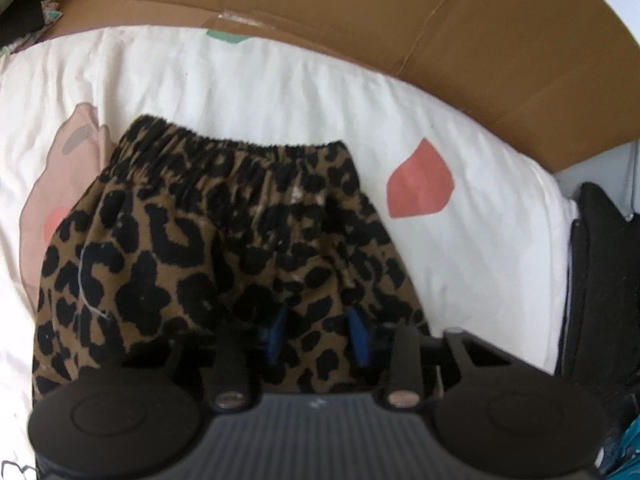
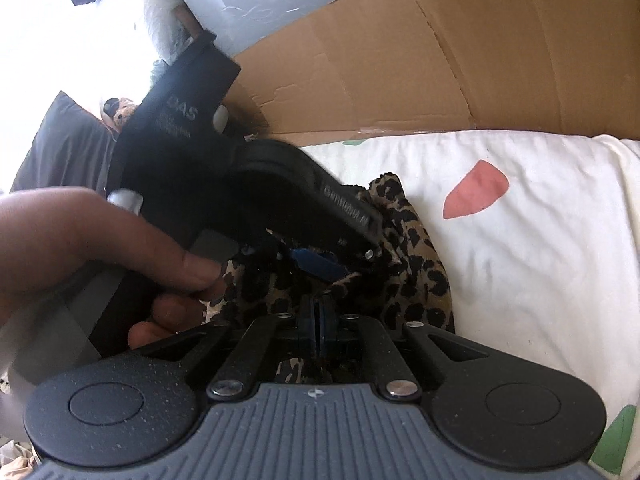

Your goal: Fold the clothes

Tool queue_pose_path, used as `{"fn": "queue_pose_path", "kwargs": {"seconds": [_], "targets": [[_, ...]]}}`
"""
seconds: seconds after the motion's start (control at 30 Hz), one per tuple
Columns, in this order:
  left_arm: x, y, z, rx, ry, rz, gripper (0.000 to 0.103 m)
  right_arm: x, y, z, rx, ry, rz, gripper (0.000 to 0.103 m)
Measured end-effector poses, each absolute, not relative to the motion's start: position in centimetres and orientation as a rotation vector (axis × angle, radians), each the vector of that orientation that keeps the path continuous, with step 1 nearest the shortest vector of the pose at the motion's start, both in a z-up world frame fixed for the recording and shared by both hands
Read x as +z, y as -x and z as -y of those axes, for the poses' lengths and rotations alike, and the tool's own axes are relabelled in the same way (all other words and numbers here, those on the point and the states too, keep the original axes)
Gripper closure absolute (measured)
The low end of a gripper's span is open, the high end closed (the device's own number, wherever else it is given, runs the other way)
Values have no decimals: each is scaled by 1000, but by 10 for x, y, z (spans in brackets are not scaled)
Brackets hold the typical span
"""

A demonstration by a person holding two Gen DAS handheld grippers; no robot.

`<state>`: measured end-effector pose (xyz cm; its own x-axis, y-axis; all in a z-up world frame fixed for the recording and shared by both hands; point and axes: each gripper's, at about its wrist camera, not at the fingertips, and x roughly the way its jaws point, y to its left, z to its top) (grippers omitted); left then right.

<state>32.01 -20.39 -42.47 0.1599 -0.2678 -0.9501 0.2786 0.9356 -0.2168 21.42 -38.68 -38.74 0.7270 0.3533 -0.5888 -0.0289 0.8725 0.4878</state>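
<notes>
The left gripper [image 1: 318, 334] stands part-spread, its blue fingers [image 1: 358, 336] set over the leopard-print shorts [image 1: 224, 248] with cloth between them; whether the pads press it cannot be told. The shorts extend toward 12 o'clock, waistband farthest, on a white sheet [image 1: 280, 92] backed by cardboard [image 1: 460, 40]. The right gripper [image 2: 318, 316] is pressed together, pinching the shorts' cloth, with the left gripper at its 11 o'clock.

Soft daylight, blown-out glare upper left in the right view, fisheye-bent edges, slight blur.
</notes>
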Motion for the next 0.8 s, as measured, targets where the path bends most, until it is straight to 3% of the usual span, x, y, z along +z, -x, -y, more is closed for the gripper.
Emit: {"fn": "queue_pose_path", "kwargs": {"seconds": [0.1, 0.23, 0.37, 0.8], "targets": [[-424, -320, 198, -393, -2, -1346, 99, -391, -213, 391, 217, -496, -745, 102], [-416, -325, 185, -424, 39, -1329, 101, -396, -207, 398, 199, -509, -782, 96], [-405, -324, 180, -453, 75, -1313, 101, -402, -190, 410, 185, -540, -791, 69], [-379, -327, 182, -529, 150, -1222, 102, -426, -157, 421, 240, -672, -892, 68]]}}
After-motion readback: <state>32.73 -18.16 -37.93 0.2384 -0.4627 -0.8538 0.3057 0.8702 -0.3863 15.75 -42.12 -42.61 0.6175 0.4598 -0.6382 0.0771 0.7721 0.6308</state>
